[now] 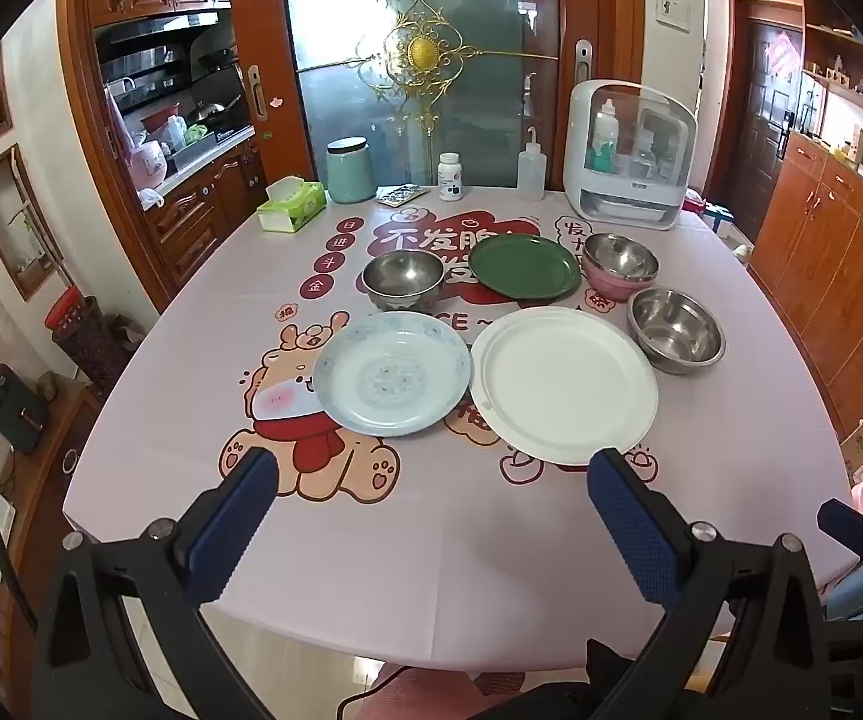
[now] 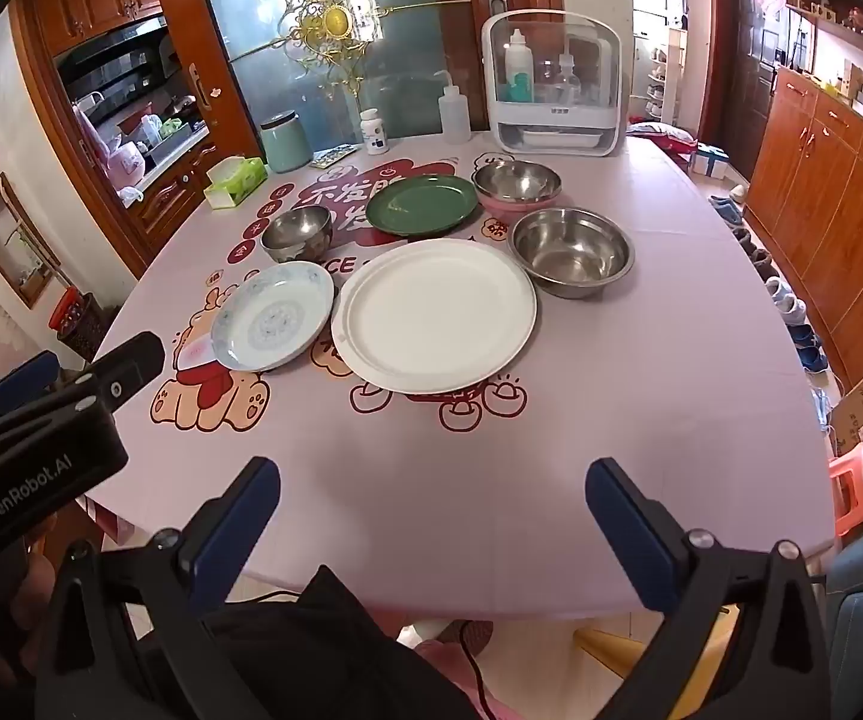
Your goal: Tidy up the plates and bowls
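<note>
A pink cartoon-printed cloth covers the surface [image 1: 431,540], with wooden cabinets behind. On it lie a white plate [image 1: 563,383] touching a pale blue patterned plate [image 1: 392,372], a green plate [image 1: 524,267] beyond, two steel bowls [image 1: 402,279] [image 1: 676,337], and a steel bowl nested in a pink one [image 1: 618,264] (far right). The left claw [image 1: 431,474] and the right claw [image 2: 431,483] both hover wide and empty above the near edge.
</note>
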### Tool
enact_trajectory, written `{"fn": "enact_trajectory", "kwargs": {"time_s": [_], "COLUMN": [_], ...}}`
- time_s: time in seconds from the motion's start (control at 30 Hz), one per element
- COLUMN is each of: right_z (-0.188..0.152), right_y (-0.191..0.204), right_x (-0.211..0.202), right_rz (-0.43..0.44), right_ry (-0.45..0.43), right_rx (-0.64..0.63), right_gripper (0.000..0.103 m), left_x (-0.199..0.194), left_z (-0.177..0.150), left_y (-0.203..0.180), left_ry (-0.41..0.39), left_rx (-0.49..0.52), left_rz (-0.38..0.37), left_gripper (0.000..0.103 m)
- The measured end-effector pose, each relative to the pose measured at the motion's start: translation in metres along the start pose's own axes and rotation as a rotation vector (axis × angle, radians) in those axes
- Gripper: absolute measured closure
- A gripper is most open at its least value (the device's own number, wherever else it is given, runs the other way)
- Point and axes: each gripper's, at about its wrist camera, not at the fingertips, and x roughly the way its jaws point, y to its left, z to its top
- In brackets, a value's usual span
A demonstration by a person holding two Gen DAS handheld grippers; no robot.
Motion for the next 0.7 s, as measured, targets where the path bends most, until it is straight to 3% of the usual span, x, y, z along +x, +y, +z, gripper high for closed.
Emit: {"fn": "enact_trajectory", "kwargs": {"time_s": [0.7], "right_z": [0.0002], "right_y": [-0.0004], "right_x": [0.0026], "right_rz": [-0.005], "right_ry": [0.013], "right_rx": [-0.002], "right_gripper": [0.001], "left_x": [-0.0004], "left_z": [-0.0037], "left_y": [0.0003], "left_ry": [0.010], "left_rx": [0.005], "left_rz": [0.004], "left_gripper": [0.001]}}
